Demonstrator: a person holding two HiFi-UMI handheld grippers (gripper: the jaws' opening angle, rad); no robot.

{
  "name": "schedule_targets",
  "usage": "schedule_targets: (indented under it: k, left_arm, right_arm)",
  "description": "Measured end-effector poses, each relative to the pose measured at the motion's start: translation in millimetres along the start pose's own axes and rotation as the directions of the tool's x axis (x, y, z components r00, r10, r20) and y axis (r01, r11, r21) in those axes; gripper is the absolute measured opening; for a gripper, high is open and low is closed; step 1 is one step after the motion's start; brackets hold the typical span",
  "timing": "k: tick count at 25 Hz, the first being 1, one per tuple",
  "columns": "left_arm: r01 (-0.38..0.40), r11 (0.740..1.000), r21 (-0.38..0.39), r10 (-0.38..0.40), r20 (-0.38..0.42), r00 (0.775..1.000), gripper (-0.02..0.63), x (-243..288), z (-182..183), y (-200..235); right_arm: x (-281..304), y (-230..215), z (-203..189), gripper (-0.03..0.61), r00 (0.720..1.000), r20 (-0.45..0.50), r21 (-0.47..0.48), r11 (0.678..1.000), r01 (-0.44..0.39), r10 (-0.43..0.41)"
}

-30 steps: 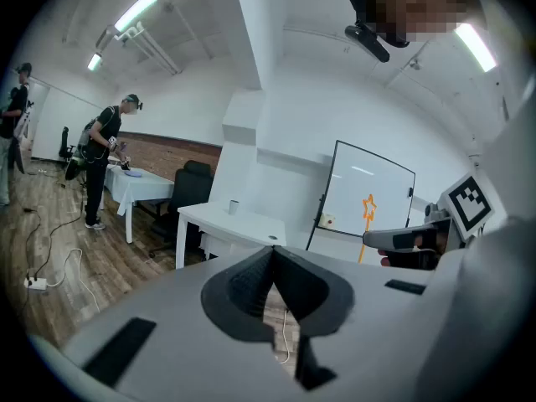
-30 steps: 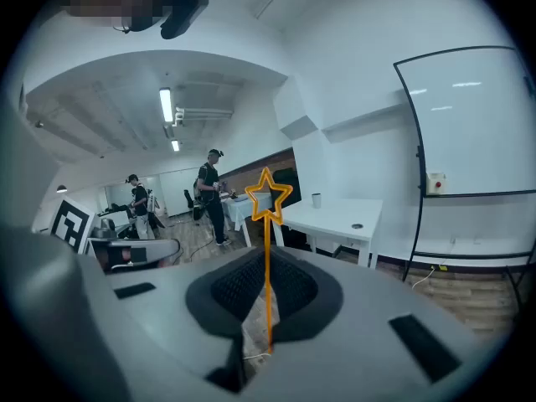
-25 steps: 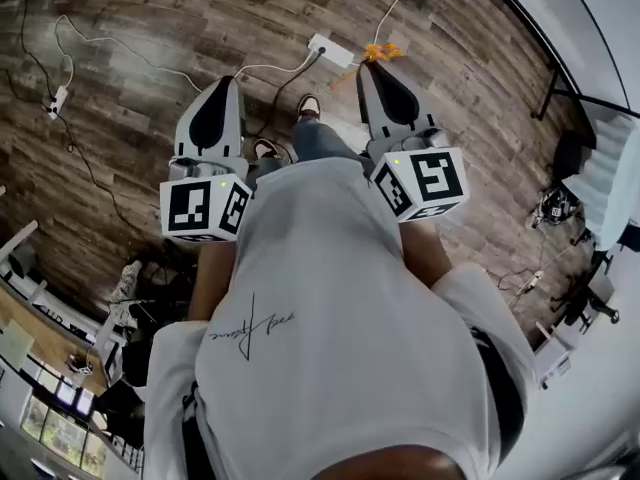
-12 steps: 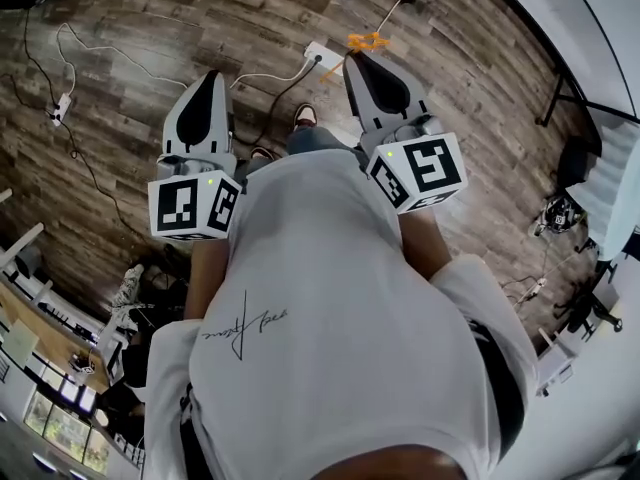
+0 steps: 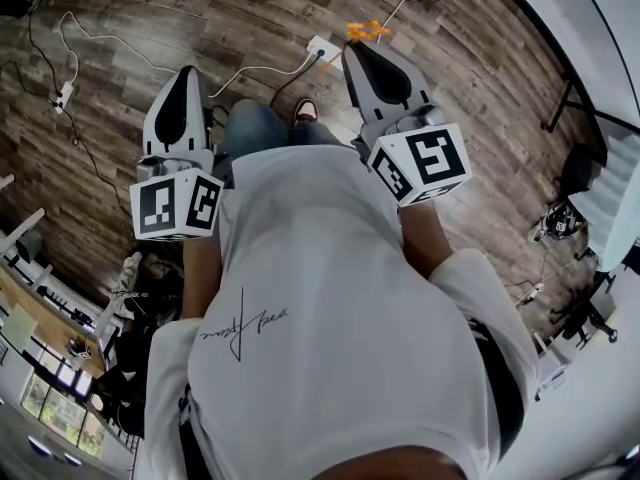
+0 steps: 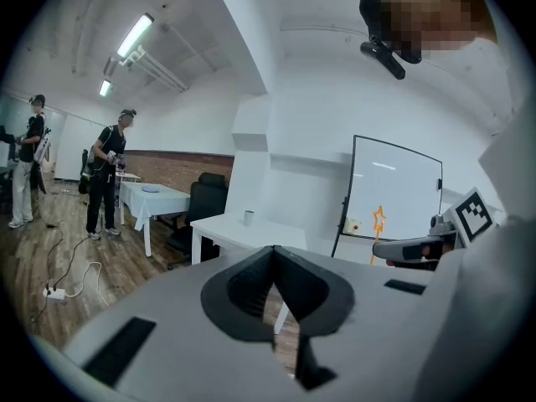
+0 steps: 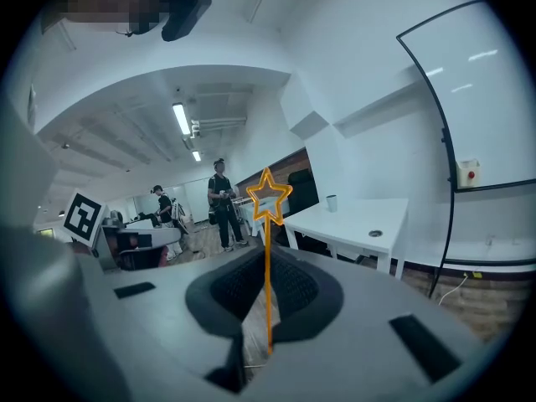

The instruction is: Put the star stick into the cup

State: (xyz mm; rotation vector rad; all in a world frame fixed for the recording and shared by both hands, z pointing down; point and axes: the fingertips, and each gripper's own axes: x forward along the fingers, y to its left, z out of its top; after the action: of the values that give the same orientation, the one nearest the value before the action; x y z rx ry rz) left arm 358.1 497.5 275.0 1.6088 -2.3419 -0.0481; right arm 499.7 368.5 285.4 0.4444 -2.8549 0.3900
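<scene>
1. Seen from the head view, only the orange tip of the star stick [image 5: 368, 30] peeks past the right claw [image 5: 358, 53]; its shaft is hidden.
2. The cup [image 7: 332, 203] on the far tabletop [image 7: 368, 218] is too small to see inside.
3. The person's shirt [image 5: 340, 318] covers most of their legs.

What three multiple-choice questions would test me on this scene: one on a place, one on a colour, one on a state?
1. Where is the cup?
A on a white table; B on the floor; C on a chair.
2. What colour is the star stick?
A blue; B orange; C green.
3. How do the left gripper's jaws stand?
A shut, empty; B wide apart; C clamped on a pen.

Answers:
1 A, it stands on the table top across the room.
2 B, shaft and star outline are orange, held in the right gripper.
3 A, the pads meet with nothing between them.
</scene>
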Motion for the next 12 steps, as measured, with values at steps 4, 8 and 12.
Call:
schedule_targets:
  k: [4,8,12]
  left_arm:
    - [-0.011,1.000,0.005,0.011,-0.006,1.000,0.008,5,1,11]
    - [0.001,1.000,0.004,-0.001,-0.006,1.000,0.008,17,4,15]
    - [0.019,1.000,-0.007,-0.019,-0.004,1.000,0.008,34,6,29]
  right_arm:
    - [7,-1,-3,0.025,1.000,-0.003,0.014,1.000,0.003,-0.003]
    - [17,-6,-2,0.025,1.000,-0.015,0.011,1.000,0.018,-0.018]
    - [36,-6,5,0.025,0.999,-0.015,-0.002,1.000,0.030,-0.030]
